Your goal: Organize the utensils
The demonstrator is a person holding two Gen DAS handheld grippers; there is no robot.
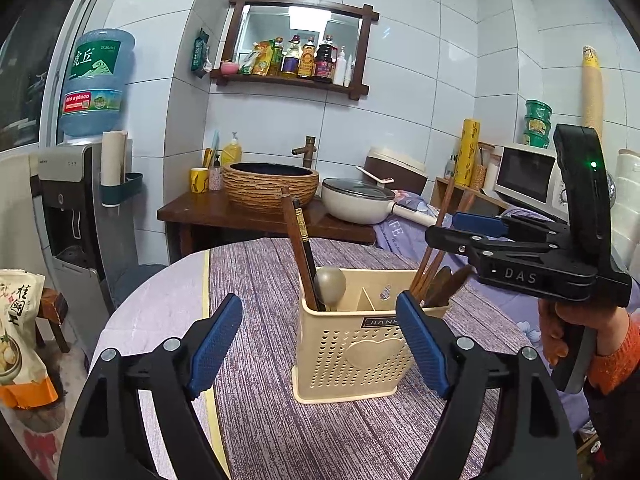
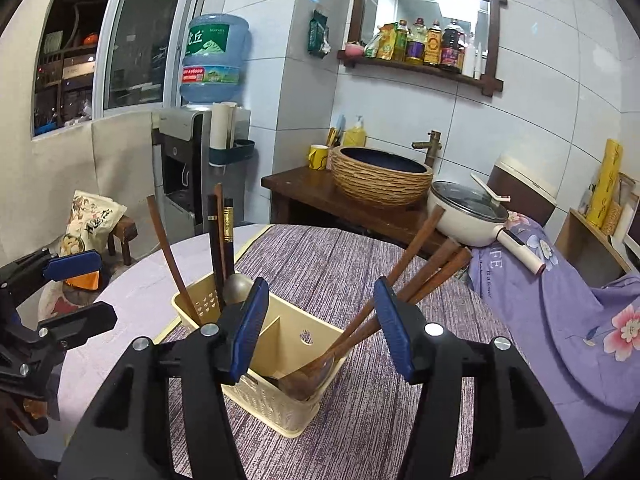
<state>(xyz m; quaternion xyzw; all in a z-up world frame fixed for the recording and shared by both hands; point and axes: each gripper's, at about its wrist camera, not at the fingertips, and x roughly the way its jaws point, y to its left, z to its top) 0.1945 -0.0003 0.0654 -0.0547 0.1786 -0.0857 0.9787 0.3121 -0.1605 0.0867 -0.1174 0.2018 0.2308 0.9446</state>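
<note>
With both grippers released and empty, the caddy (image 2: 280,360) is seen just below the right gripper (image 2: 320,328), handles slanting upward, nearer than the left gripper (image 1: 320,344).

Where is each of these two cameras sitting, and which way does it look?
Left wrist: rides the left gripper, facing the cream utensil holder on the table; the right gripper and hand show.
Right wrist: rides the right gripper, above the holder; the left gripper shows at left.
Shared: holder, basin, wall shelf.
</note>
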